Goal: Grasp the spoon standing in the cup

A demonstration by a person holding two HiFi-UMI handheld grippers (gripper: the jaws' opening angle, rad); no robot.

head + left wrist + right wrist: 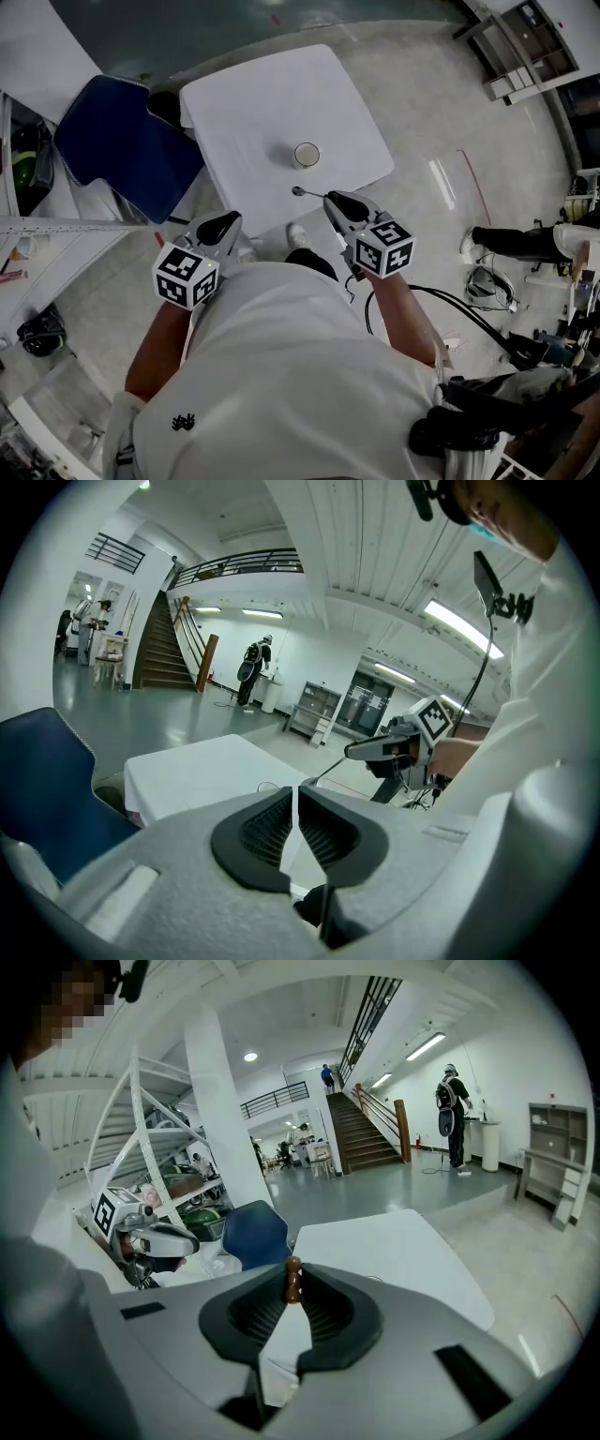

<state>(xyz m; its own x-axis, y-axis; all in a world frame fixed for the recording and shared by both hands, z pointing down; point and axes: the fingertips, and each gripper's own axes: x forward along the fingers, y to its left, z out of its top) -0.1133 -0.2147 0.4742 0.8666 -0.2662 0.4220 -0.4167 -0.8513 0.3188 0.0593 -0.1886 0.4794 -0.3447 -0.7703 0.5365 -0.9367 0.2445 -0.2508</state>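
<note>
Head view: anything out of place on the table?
Only the spoon: it is not in the cup but held out roughly level by the right gripper, clamped at its brown handle end, with its bowl near the table's front edge. The cup stands upright, and no spill is visible.

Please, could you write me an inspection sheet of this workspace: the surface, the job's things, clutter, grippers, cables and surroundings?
Surface: white square table, with only the cup on it.
Job's things: cup stands upright on the table. The spoon is out of the cup, held over the table's near edge.
Clutter: nothing seen on the table.
Grippers: right gripper, tongs shut on the spoon's brown handle end. Left gripper, tongs together with nothing between them, held off the table's near edge.
Cables: black cables run by the person's right arm.
Surroundings: blue chair left of the table; staircase; shelving.
</note>
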